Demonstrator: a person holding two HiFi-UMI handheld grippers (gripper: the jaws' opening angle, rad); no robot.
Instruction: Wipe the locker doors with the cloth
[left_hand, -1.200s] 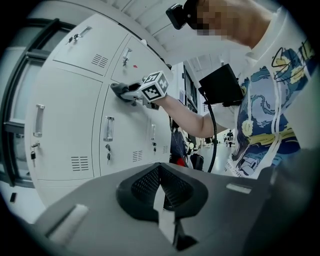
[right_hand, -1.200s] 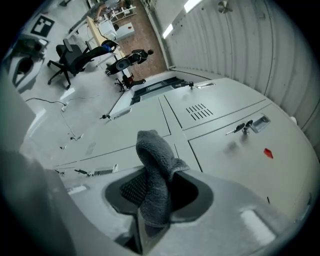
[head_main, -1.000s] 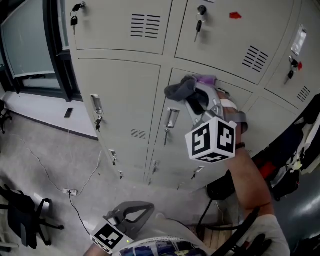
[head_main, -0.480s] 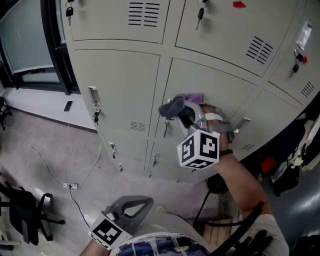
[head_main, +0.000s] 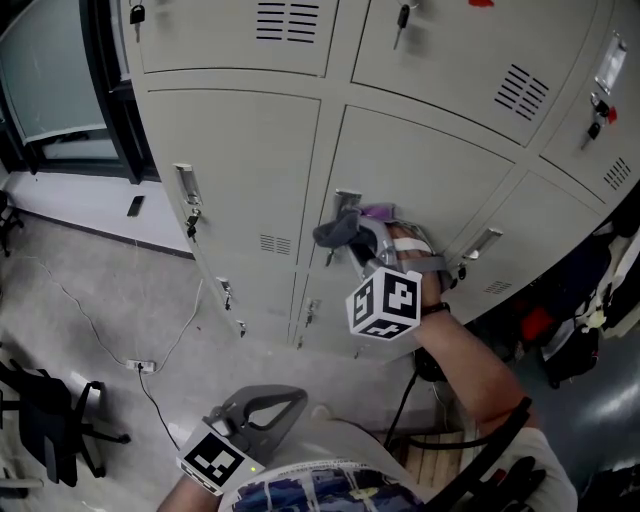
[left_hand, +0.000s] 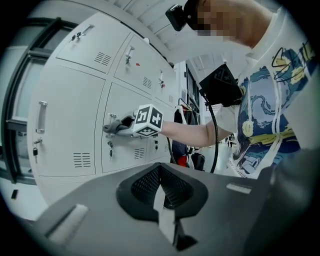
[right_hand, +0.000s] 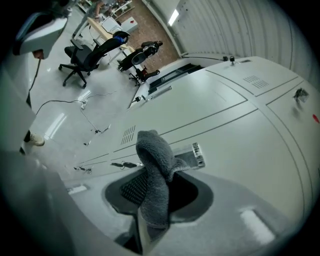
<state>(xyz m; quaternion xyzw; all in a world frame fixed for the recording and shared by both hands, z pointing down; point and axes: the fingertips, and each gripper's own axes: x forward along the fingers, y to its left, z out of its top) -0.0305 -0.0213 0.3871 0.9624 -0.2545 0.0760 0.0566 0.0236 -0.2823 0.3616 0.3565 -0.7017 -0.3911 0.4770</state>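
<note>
Under me is a grey mottled hard floor (head_main: 90, 330). The tall pale grey metal lockers (head_main: 250, 170) stand on it. A small white power strip (head_main: 140, 384) lies on the floor out from the lockers, and a thin pale cable (head_main: 188, 340) runs from it towards them. A black wheeled office chair (head_main: 45, 435) stands at my left. A small flat black object (head_main: 135, 205) lies on the paler strip by the window.

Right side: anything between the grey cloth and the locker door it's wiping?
Nothing visible lies between them. The right gripper is shut on the grey terry cloth, held close at the beige metal locker door. The door's own metal latch handle sticks out right beside the cloth and might snag a stroke.
</note>
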